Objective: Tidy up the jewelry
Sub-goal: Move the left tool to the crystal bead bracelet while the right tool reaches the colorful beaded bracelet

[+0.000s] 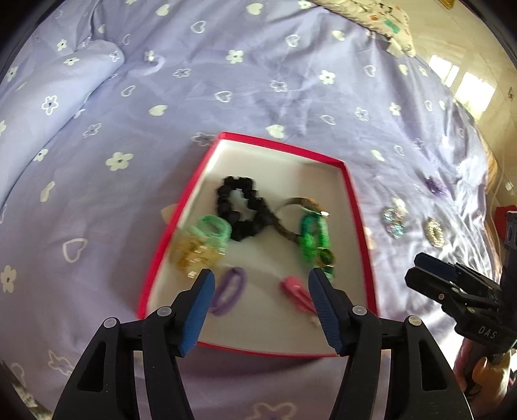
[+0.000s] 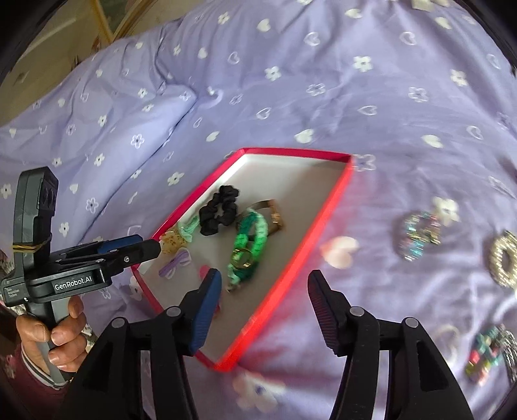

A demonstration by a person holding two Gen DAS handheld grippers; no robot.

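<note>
A red box [image 1: 355, 200] with a white inside lies on the purple bedspread; it also shows in the right wrist view [image 2: 323, 219]. In it lie a black scrunchie [image 1: 240, 206], green bracelets with a watch [image 1: 315, 239], a mint hair tie [image 1: 211, 227], a yellow clip [image 1: 194, 255], a purple clip [image 1: 227, 290] and a pink clip [image 1: 297, 292]. My left gripper [image 1: 261, 279] is open and empty over the box's near end. My right gripper [image 2: 265, 279] is open and empty above the box's right rim. Sparkly pieces [image 2: 418, 234] and a beaded ring [image 2: 502, 258] lie on the bedspread to the right.
A colourful beaded piece [image 2: 484, 355] lies at the near right on the bedspread. A rolled fold of bedding [image 1: 64, 97] rises at the left. A patterned cloth [image 1: 371, 16] and a lit floor [image 1: 468, 80] lie beyond the bed's far right edge.
</note>
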